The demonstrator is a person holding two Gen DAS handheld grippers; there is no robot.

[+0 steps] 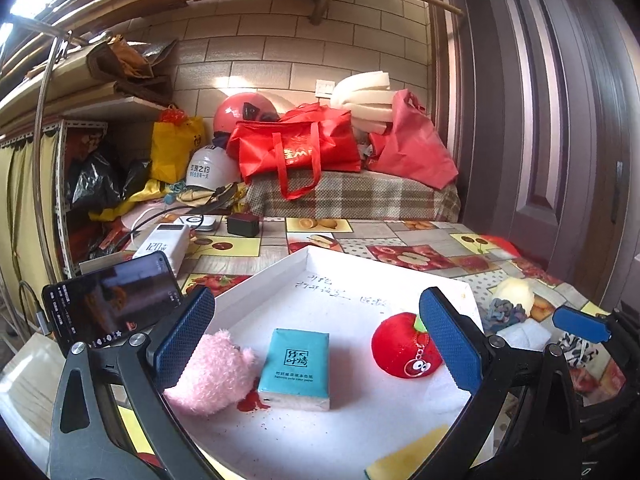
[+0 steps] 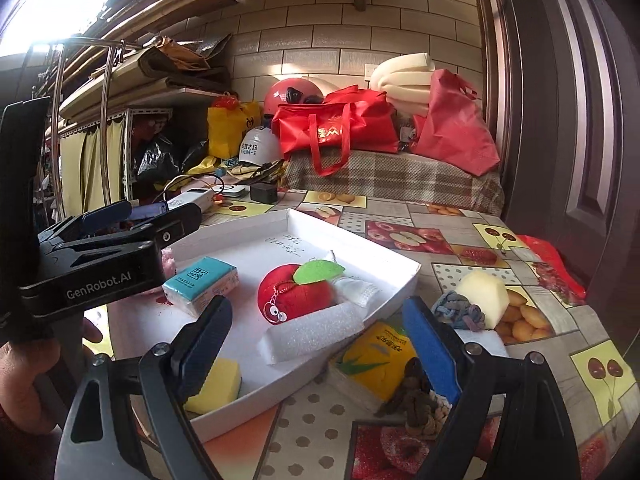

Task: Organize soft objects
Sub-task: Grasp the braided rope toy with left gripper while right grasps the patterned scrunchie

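A white tray holds a pink plush, a teal tissue pack, a red apple plush and a yellow sponge. My left gripper hovers open over the tray, its pads astride the tissue pack and touching nothing. In the right wrist view, my right gripper stands open at the tray's near corner. Ahead between its fingers lie a white foam block at the tray's rim and a yellow tissue pack on the table. A brown knotted rope sits by the right finger.
A blue-grey knotted rope and a cream sponge lie on the patterned tablecloth right of the tray. A phone, a power bank and a black charger sit at the left. Red bags pile up behind; a door stands at the right.
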